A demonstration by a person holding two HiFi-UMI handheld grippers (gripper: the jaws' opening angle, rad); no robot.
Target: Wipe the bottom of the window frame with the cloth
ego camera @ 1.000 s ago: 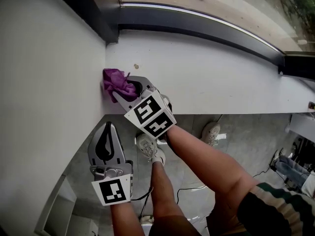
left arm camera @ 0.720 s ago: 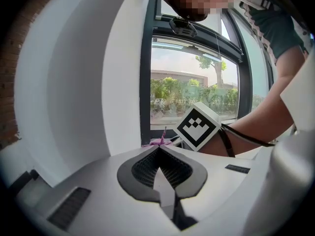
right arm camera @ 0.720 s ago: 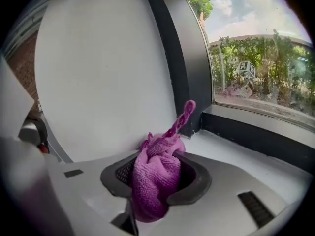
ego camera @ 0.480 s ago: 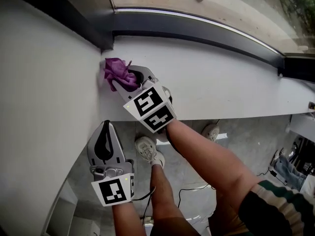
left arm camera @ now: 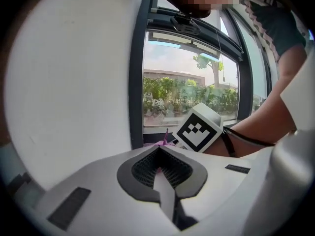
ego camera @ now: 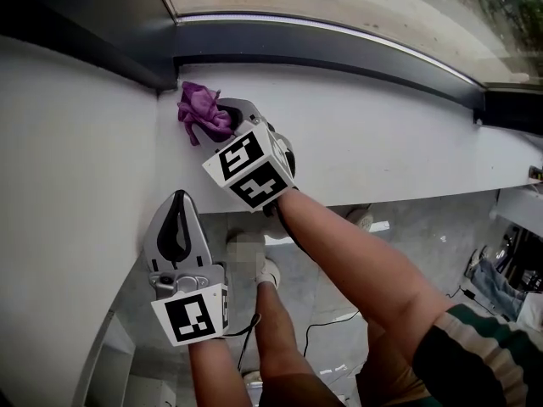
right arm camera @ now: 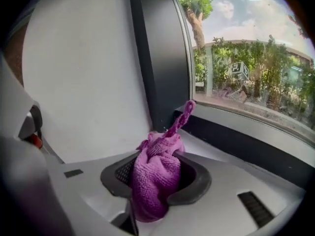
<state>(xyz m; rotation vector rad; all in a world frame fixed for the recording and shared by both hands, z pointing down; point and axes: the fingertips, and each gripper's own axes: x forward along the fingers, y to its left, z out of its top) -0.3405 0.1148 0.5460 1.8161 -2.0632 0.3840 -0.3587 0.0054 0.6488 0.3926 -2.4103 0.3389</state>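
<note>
I see a white sill (ego camera: 382,142) running along the foot of the dark window frame (ego camera: 339,53), front edge curved in my wide view. One item on it: a bunched purple cloth (ego camera: 199,108) at the left end, near the corner with the white side wall (ego camera: 68,185).

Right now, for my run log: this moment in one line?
right gripper: shut on purple cloth, at left corner of sill | left gripper: shut, empty, off the sill
</note>
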